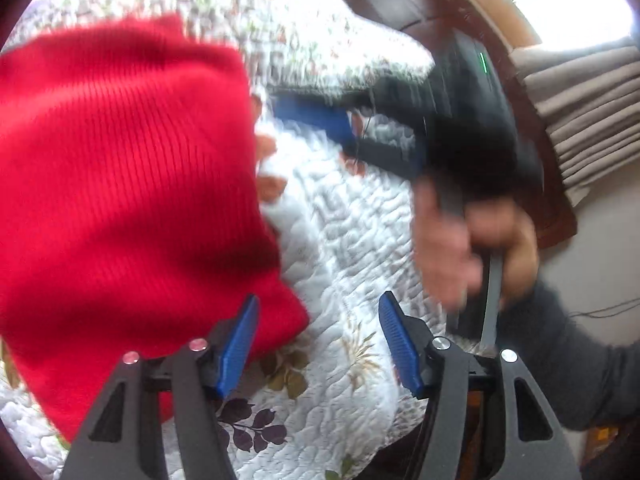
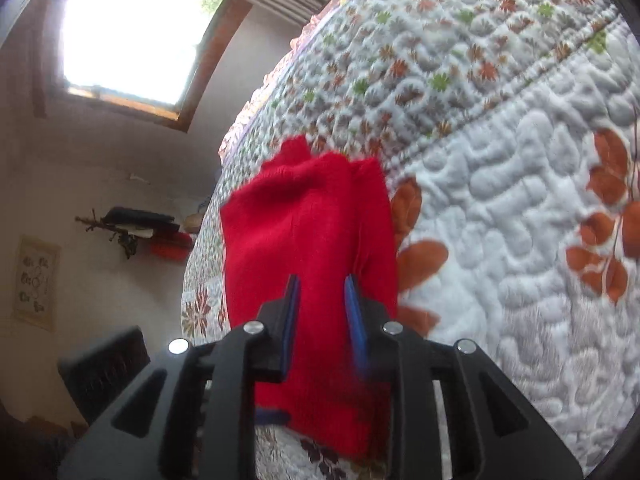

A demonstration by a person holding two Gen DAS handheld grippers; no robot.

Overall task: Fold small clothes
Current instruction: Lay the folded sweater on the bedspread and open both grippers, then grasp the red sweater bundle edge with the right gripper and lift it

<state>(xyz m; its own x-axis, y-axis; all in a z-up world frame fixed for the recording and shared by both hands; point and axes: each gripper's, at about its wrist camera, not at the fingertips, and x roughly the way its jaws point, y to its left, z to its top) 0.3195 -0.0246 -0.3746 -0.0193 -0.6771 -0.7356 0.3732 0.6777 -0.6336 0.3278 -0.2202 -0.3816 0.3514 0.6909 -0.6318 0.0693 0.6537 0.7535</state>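
Observation:
A red ribbed knit garment [image 1: 120, 184] lies folded on the quilted bedspread [image 1: 352, 232] and fills the left half of the left wrist view. My left gripper [image 1: 320, 320] is open just off the garment's lower right corner; its left pad [image 1: 240, 340] overlaps the red edge and nothing is between the fingers. A hand [image 1: 472, 248] holds my right gripper [image 1: 304, 114], which is blurred, with its tips by the garment's right edge. In the right wrist view the right gripper [image 2: 323, 304] hovers over the red garment [image 2: 304, 232], its fingers a narrow gap apart with red cloth showing behind them.
The floral quilt [image 2: 500, 208] covers the bed, with a pillow-like hump [image 1: 280, 40] behind the garment. A dark wooden headboard [image 1: 404, 4] and pleated curtains [image 1: 592, 104] stand to the right. A window [image 2: 132, 28] and a wall shelf [image 2: 140, 228] lie beyond the bed's edge.

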